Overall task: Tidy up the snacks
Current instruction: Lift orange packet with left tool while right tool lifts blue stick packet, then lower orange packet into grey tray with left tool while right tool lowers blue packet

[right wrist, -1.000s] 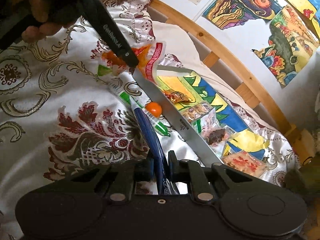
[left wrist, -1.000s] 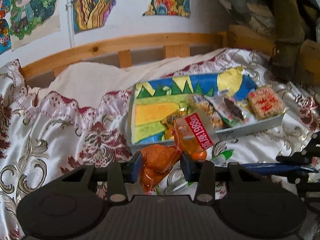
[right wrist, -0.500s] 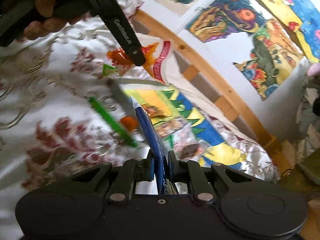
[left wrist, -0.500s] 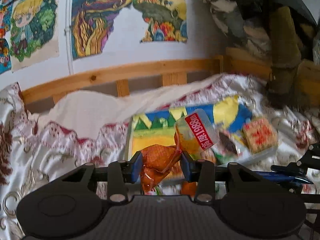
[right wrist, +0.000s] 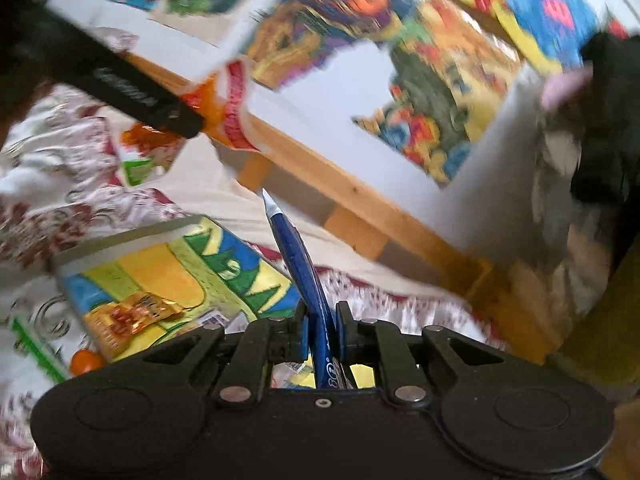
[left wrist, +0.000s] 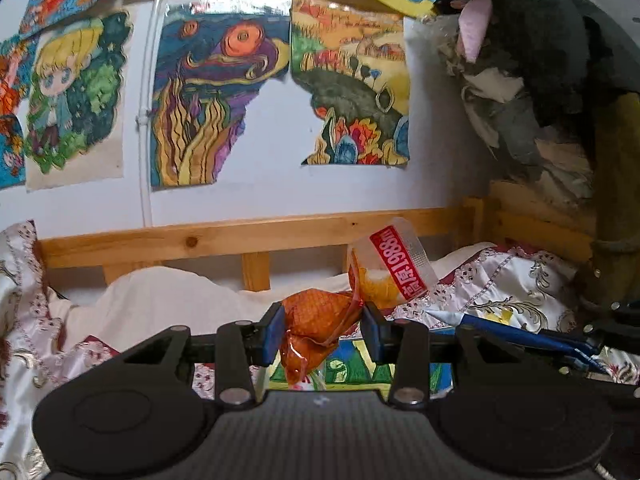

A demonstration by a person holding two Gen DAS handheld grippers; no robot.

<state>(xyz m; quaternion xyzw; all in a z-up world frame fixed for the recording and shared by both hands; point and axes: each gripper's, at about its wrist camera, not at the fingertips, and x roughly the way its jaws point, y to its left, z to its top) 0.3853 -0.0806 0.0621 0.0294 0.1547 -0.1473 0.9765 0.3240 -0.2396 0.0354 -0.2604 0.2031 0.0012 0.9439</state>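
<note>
My left gripper [left wrist: 323, 330] is squeezed shut on an orange snack bag [left wrist: 320, 322]. The bag is crinkly and see-through orange, and its blue pads press on both sides of it. The top of the bag sticks up past the pads. It has a clear part and a red label [left wrist: 397, 261] with white writing. The bag is up in the air, above the bed, with the wooden bed rail [left wrist: 224, 236] behind it.

My right gripper [right wrist: 322, 330] is closed tight on a thin blue packet [right wrist: 298, 256]. The packet stands on its edge between the pads and points away from me, with a pale tip at the far end. In the left view I can see this blue packet off to the right side, lying low and flat across the picture.

Below my right gripper sits a painted tray [right wrist: 132, 236] on the flowery bed cover [right wrist: 48, 216]. The tray is yellow, green and blue inside. A gold and red snack packet [right wrist: 128, 318] lies in it near the front. A small orange ball [right wrist: 86, 362] and a green stick [right wrist: 34, 350] lie just beside the tray, on the cover.

In the right view my left gripper shows as a black bar at the top left, with the orange bag at its end. That picture is blurry. Bright drawings [left wrist: 212, 96] are stuck on the white wall behind the bed.
</note>
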